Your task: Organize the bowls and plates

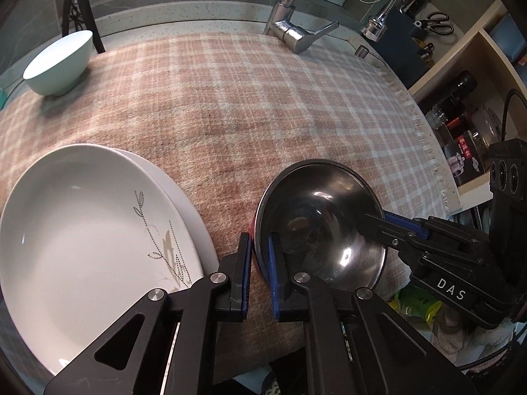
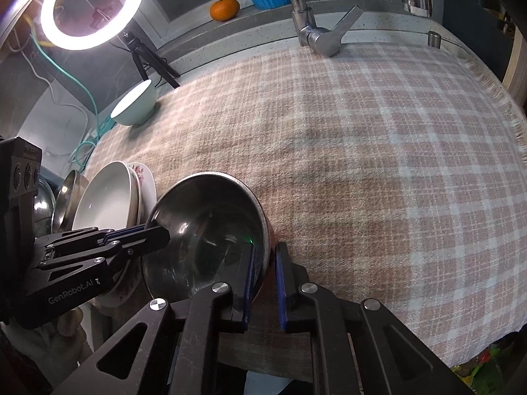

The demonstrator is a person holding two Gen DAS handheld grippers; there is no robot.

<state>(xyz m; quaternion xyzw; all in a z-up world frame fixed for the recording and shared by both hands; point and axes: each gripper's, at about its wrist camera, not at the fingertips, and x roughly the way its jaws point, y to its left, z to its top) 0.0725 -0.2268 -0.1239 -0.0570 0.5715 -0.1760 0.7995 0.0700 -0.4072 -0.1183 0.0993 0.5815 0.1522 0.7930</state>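
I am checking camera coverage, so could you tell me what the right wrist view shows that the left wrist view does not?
Only the right wrist view shows the ring light and the floral plate under the white stack. Only the left wrist view shows the shelf with bottles and the scissors. Both show the steel bowl with the left gripper and right gripper straddling its rim, the mint bowl, the orange and the faucet.

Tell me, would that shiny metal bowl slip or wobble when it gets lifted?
Probably slippery: the metal bowl is polished enough to mirror the light. Likely stiff and fairly light, since its wall looks thin. With the left gripper and right gripper each straddling its rim on opposite sides, tipping seems unlikely.
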